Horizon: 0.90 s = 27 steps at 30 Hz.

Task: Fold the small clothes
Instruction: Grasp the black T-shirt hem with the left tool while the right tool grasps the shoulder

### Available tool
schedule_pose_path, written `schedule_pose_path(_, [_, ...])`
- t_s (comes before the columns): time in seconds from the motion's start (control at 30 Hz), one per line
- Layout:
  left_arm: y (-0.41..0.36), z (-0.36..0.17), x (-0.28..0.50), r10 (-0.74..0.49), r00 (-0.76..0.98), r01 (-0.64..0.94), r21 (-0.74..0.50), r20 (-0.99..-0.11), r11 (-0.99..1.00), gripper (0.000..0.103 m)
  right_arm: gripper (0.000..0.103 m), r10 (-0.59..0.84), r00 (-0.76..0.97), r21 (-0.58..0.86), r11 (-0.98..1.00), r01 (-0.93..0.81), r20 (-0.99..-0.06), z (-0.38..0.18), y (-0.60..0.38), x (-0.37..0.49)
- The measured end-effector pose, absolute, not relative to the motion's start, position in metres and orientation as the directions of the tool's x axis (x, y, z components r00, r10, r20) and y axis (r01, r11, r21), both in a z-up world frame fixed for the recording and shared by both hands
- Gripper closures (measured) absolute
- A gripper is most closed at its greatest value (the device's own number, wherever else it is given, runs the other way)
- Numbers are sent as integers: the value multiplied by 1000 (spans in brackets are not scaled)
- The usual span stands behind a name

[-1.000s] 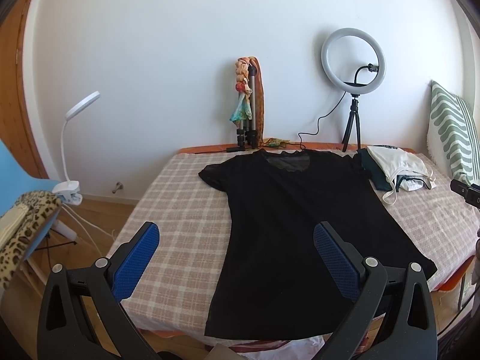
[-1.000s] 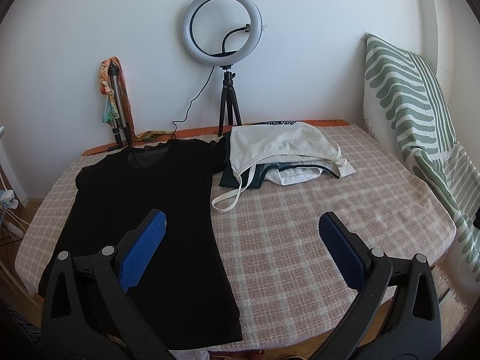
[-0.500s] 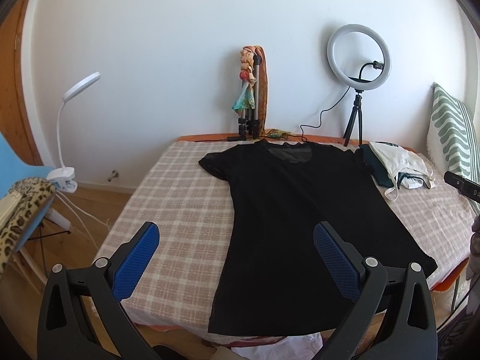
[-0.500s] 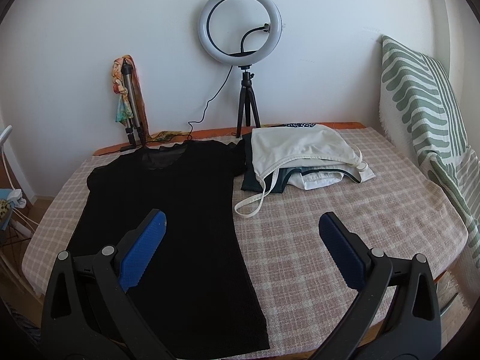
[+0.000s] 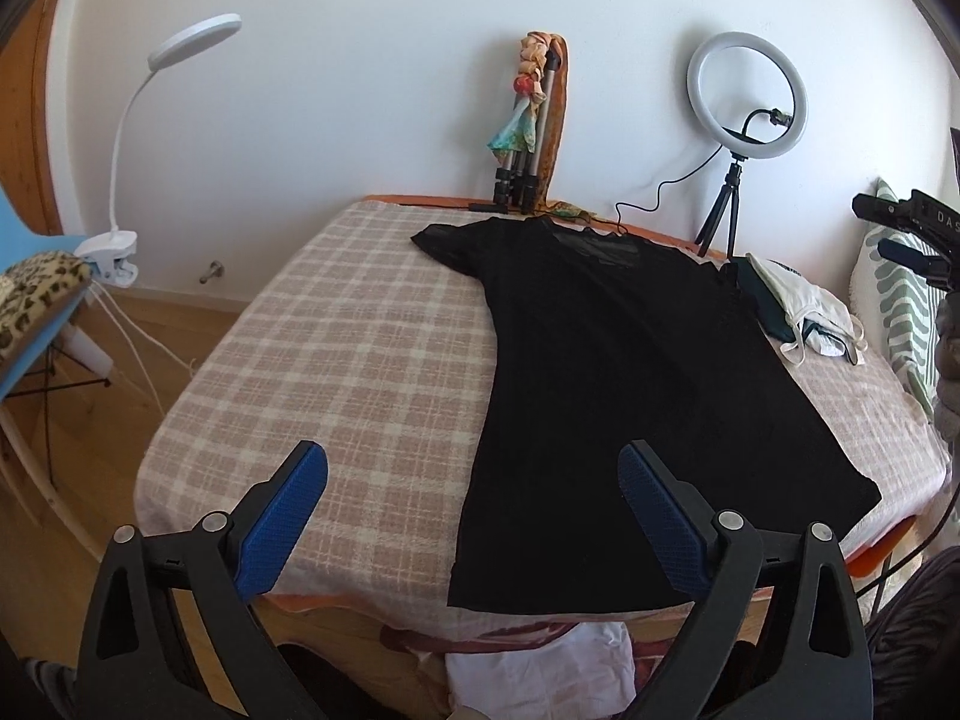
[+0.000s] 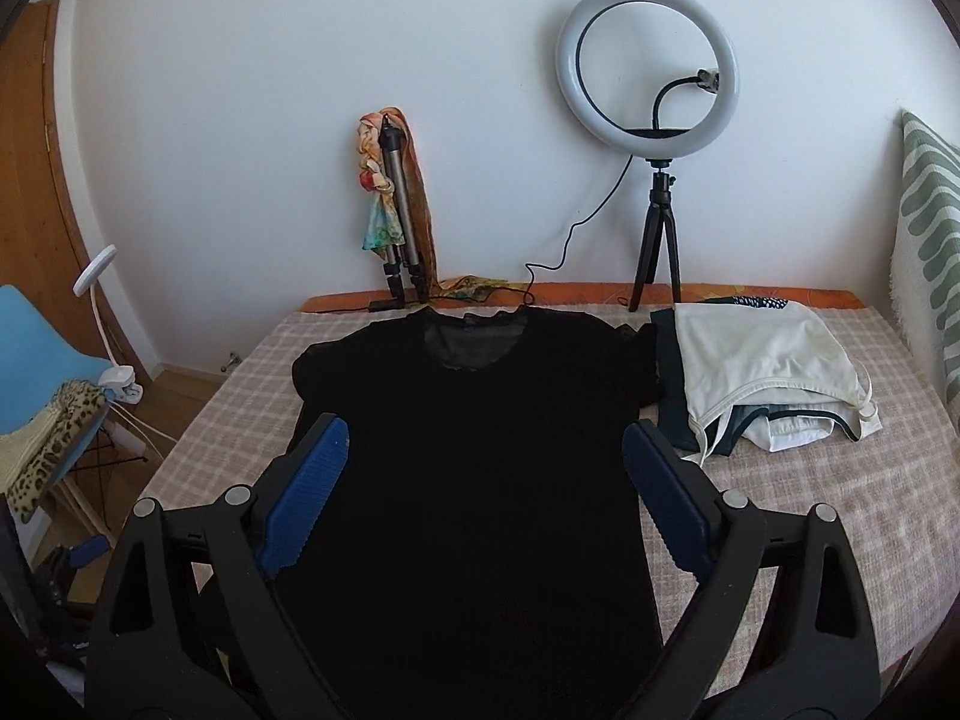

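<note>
Clothes pile (image 6: pixel 762 360) (right view clearer), lamp (image 5: pixel 180 54) left-view

shirt (image 6: pixel 474 456): black cloth, matt, fine ribbing; neck panel thinner, sheer
blanket (image 5: pixel 360 348): checked cloth, pink and cream, coarse weave, matt
folded pile (image 6: pixel 762 360): cream cloth on top, smooth; dark green cloth under
left fingers (image 5: pixel 282 522): blue pads, textured; arms black plastic, matt, metal rivets
right fingers (image 6: pixel 666 510): same blue ridged pads, black plastic
ring light (image 6: pixel 648 66): white plastic, smooth; black tripod
floor (image 5: pixel 90 450): wood, slight sheen
wall (image 5: pixel 360 90): white, matt
</note>
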<state>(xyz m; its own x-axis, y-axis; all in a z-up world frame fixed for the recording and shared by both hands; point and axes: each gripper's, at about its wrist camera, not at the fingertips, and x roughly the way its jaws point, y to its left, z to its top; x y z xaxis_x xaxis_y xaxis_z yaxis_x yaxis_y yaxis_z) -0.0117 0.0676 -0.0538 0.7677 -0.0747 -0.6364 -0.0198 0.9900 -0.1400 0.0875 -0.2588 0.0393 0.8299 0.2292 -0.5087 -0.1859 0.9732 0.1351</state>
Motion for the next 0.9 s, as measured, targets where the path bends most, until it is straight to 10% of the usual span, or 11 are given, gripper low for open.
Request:
schedule_pose_path(0.27, [77, -83, -8, -150, 712, 16, -198, -686, 980, 25, 13, 367, 779, 147, 928, -341, -508, 70, -192, 135])
schedule_pose_path(0.4, [80, -105, 1, -206, 663, 28, -251, -719, 968, 49, 13, 415, 739, 175, 907, -383, -532, 75, -164, 171])
schedule_pose_path(0.9, [82, -132, 16, -301, 625, 67, -334, -721, 940, 58, 18, 427, 506, 148, 852, -502, -749, 0, 7, 316])
